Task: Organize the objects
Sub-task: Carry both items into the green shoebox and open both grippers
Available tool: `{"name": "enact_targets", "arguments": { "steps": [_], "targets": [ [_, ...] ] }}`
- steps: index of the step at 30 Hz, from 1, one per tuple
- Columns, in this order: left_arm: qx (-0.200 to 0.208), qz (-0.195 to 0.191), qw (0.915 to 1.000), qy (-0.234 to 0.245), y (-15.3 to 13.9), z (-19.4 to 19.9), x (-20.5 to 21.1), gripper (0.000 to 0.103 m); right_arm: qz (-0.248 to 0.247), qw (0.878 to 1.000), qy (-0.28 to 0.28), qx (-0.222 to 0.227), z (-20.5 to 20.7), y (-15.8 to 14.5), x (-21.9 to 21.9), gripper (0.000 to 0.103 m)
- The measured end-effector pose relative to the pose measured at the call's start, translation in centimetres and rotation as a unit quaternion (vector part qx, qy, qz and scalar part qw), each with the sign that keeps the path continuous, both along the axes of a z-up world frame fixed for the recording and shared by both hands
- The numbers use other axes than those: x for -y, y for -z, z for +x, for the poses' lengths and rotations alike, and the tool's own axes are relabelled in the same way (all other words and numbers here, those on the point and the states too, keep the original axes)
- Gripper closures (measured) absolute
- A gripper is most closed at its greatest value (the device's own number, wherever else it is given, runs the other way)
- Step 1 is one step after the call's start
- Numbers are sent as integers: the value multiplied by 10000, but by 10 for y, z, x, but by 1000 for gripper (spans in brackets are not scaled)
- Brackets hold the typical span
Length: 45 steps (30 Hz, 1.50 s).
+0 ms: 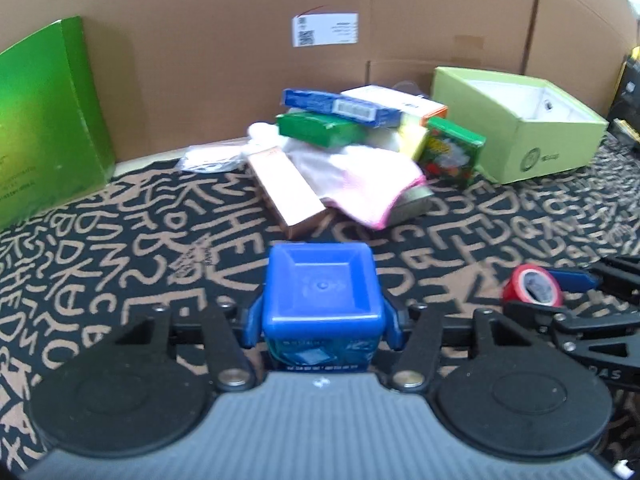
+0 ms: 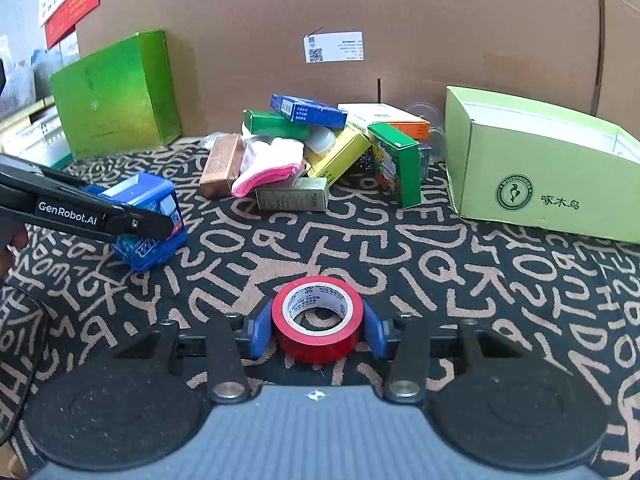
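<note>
Right wrist, cluttered box pile ahead, pale green box

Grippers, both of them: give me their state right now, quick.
Left gripper: shut on the blue square container.
Right gripper: shut on the red tape roll.

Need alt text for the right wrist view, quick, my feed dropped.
The right hand-held gripper clamps a red tape roll over a black letter-patterned cloth. At left, the left hand-held gripper holds a blue box; behind lie a pile of small boxes and an open light-green box.
</note>
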<state>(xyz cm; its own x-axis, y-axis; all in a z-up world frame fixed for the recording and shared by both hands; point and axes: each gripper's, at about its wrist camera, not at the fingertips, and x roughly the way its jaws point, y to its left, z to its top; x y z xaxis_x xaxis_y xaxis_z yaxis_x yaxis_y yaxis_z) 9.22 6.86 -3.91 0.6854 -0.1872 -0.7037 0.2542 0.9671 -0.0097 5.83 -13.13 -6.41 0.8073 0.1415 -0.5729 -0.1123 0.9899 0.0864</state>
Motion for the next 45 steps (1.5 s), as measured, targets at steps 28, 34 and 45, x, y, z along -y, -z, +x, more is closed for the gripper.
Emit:
{"name": "enact_targets", "arguments": {
  "steps": [28,34,45],
  "targets": [
    [442,-1010,9908,789,-53,181,242,48,-826,9858,1447,222,170,-54,223,52],
    [317,-712,9947,669,-26,209,262,48,-873,9865,1378,-117,199,-39,236,52],
    [716,-675,9929,663,-20,207,260,3,-981,9874,1223,-224,208,-31,235,26]
  ]
}}
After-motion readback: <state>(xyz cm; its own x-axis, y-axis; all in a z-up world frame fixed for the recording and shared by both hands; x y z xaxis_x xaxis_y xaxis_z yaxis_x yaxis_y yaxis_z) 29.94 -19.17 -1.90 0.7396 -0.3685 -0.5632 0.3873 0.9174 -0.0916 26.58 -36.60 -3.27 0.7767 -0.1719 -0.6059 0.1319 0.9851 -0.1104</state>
